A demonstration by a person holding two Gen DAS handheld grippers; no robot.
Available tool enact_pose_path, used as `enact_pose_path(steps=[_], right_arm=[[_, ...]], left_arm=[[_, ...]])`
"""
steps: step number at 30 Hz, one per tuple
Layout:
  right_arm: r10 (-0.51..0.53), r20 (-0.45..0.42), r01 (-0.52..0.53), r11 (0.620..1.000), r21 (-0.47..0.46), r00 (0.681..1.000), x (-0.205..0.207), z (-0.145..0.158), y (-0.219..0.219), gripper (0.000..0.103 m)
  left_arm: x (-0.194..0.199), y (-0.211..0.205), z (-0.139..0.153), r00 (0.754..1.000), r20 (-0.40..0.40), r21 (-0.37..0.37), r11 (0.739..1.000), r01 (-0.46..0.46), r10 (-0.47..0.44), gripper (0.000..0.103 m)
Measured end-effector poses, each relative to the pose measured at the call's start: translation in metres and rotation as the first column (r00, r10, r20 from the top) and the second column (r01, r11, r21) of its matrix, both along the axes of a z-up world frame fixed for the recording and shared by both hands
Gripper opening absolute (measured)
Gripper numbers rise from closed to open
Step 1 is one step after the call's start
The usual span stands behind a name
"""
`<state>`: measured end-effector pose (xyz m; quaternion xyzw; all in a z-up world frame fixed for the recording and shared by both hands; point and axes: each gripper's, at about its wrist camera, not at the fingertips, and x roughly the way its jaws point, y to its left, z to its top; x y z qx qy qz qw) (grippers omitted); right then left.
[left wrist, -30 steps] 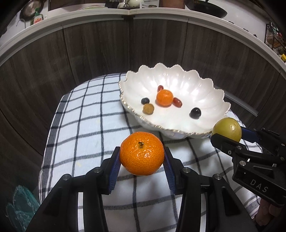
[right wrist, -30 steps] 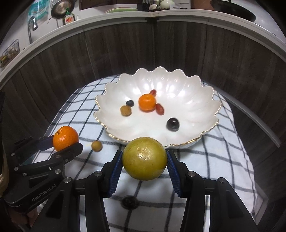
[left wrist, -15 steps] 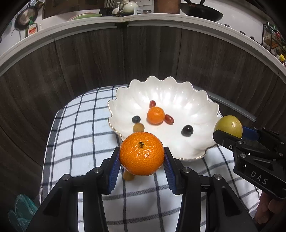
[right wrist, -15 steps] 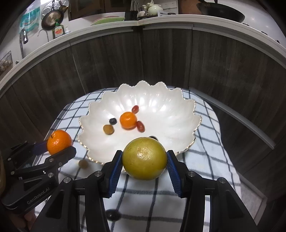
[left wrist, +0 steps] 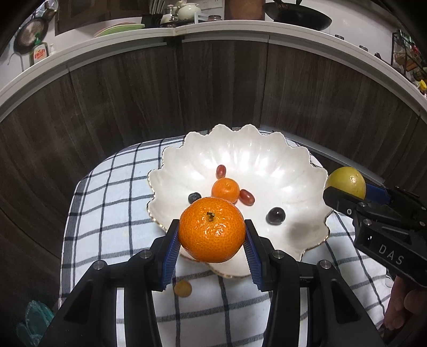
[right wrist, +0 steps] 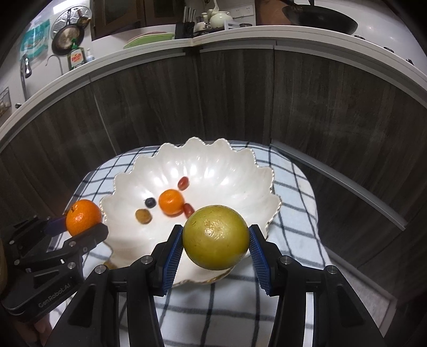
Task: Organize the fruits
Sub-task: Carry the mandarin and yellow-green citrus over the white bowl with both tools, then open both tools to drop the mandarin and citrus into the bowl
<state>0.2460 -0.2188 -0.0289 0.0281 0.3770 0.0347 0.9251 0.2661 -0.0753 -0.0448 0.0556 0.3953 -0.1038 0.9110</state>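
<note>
Squarely between fingers (left wrist: 170,248) (left): tangerine (left wrist: 212,230)

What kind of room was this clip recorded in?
Most likely a home kitchen: a wok and dish soap bottle sit on the white countertop, with a pan hanging on the wall.
</note>
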Motion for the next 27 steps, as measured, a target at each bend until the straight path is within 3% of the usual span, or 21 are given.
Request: enact_pose_path(steps=[27], right_arm=[[-0.028,-0.059,0.027,1.000,-0.016,0.998,0.056,-0.025,-0.021,0.050]], left_arm=[[0.044,-0.018,-0.034,0.996,-0.092,0.032,0.999,-0.018,0.021,0.045]])
